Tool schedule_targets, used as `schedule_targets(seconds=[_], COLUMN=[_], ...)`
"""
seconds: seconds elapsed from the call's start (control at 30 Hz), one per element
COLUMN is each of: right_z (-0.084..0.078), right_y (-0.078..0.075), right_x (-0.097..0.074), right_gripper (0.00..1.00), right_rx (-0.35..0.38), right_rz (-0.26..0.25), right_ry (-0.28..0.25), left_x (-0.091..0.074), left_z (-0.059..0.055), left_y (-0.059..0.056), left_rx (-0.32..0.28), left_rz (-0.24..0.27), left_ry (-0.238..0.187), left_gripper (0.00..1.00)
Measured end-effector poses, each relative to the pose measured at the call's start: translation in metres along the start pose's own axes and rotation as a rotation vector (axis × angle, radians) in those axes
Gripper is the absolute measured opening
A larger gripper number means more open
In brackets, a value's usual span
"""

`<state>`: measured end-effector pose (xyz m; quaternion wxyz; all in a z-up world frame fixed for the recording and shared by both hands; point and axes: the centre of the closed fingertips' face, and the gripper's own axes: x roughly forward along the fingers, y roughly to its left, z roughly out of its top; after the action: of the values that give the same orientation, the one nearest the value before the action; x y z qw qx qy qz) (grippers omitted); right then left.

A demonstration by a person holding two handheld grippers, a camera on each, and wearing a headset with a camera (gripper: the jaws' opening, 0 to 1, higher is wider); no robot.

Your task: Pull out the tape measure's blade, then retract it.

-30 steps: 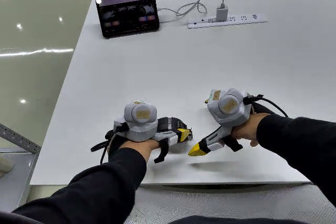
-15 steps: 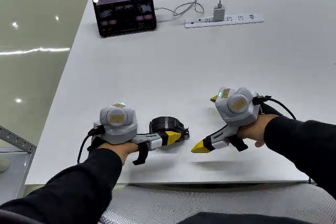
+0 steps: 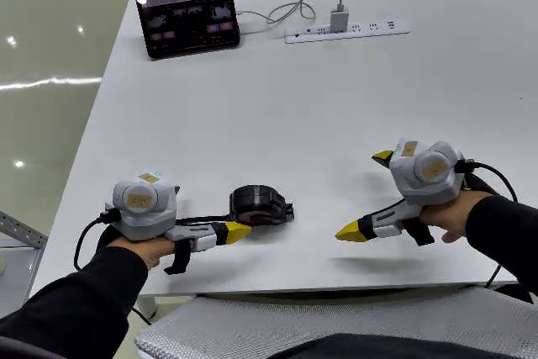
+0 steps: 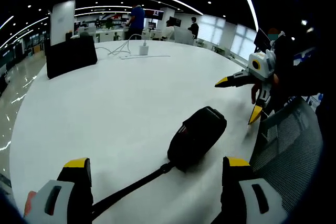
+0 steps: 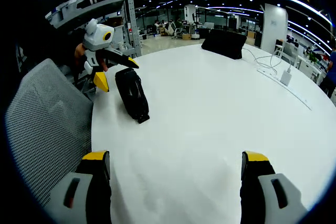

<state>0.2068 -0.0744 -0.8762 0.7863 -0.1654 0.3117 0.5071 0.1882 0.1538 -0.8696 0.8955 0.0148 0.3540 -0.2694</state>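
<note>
White bench [image 3: 277, 107] carries the black tape measure [image 3: 259, 204], lying just ahead of the left tool [image 4: 156, 162], whose jaws are spread, with the case's strap trailing back toward them. For a clean pull, I judge the left should pin the case while the right tool [image 3: 366, 194], also spread and held low well apart, takes the blade tip.

One white table [image 3: 336, 107], counted
One black round tape measure [image 3: 259, 204], one black rectangular tablet [image 3: 188, 17], one white power strip [image 3: 370, 29], two yellow-tipped grey tongs: left tongs [image 4: 157, 162], right tongs [image 5: 176, 156].
</note>
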Motion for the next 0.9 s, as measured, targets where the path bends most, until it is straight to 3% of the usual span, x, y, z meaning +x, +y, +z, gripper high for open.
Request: schedule_targets(seconds=[0.1,0.37,0.53,0.77,0.9], right_z=[-0.009,-0.019,-0.031,-0.049,-0.059], right_y=[-0.001,-0.013,-0.019,-0.028,-0.028], right_x=[-0.008,-0.041,-0.067,-0.099,-0.112], right_gripper=[1.0,1.0,1.0,1.0,0.99], right_rx=[-0.005,0.036,0.065,0.091,0.073], right_rz=[-0.004,-0.055,-0.092,-0.139,-0.148], right_ry=[0.006,-0.024,-0.033,-0.043,-0.022], left_x=[-0.002,-0.009,-0.014,-0.024,-0.03], left_z=[-0.004,0.005,0.002,0.001,0.002], left_y=[-0.004,-0.009,-0.003,-0.004,0.0], left_rx=[0.012,0.032,0.045,0.029,0.05], left_rz=[-0.016,-0.01,-0.006,-0.017,-0.006], left_ry=[0.03,-0.005,-0.004,-0.003,-0.001], left_gripper=[1.0,1.0,1.0,1.0,1.0])
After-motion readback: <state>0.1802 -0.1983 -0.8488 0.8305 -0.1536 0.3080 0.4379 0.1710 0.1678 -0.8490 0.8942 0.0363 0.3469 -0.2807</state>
